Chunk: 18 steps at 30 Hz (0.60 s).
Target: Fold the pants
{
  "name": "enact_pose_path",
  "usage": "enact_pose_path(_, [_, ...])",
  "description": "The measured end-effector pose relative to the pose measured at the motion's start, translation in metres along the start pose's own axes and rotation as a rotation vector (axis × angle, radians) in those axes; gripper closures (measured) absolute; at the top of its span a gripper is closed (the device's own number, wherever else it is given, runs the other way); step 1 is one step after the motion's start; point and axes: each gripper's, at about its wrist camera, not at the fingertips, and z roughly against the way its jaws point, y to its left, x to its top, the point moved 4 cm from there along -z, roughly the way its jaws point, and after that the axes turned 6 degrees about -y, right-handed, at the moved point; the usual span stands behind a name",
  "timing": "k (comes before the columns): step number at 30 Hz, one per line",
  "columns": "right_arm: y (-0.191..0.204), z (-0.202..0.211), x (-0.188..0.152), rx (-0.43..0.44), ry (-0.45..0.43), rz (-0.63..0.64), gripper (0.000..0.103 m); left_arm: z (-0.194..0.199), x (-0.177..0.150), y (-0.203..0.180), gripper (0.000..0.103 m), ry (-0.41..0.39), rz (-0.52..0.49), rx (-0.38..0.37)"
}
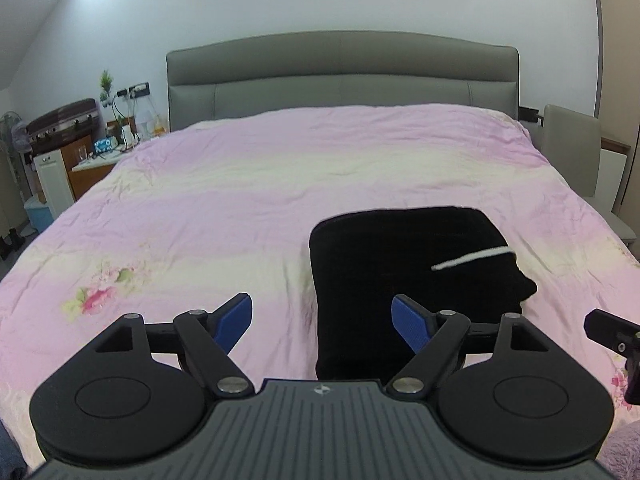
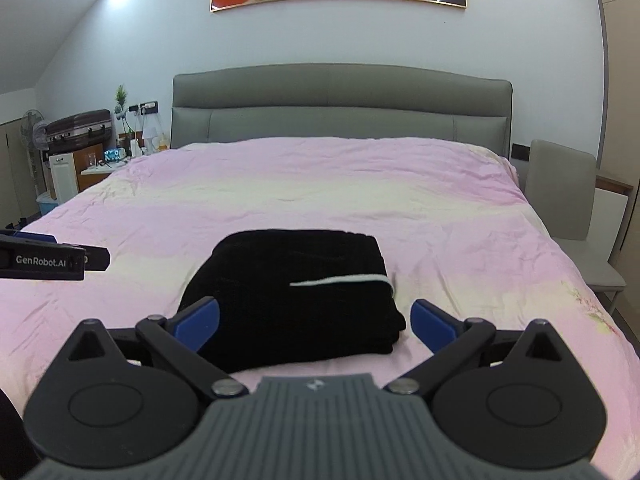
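Observation:
Black pants [image 1: 404, 268] lie folded into a compact stack on the pink bedspread [image 1: 240, 200], with a white drawstring [image 1: 472, 259] on top. My left gripper [image 1: 322, 320] is open and empty, held above the stack's near left edge. In the right wrist view the folded pants [image 2: 296, 304] lie straight ahead with the drawstring [image 2: 340, 280] across them. My right gripper [image 2: 314, 320] is open and empty, held just short of the stack's near edge. The left gripper [image 2: 52, 258] shows at the left edge of the right wrist view, and part of the right gripper [image 1: 612, 330] at the right edge of the left wrist view.
A grey headboard [image 1: 340, 76] stands at the far end of the bed. A cluttered nightstand [image 1: 100, 152] with a suitcase [image 1: 64, 120] is at the far left. A grey chair [image 2: 568, 196] stands to the right of the bed.

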Motion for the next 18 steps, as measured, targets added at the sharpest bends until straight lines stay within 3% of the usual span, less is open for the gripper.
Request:
enact_pose_path(5, [0.002, -0.018, -0.024, 0.005, 0.059, -0.051, 0.005, -0.013, -0.026, -0.004, 0.010, 0.083, 0.007, -0.005])
enact_pose_path(18, [0.001, -0.035, -0.021, 0.025, 0.067, -0.054, 0.005, -0.016, -0.030, -0.002, 0.010, 0.106, 0.001, 0.022])
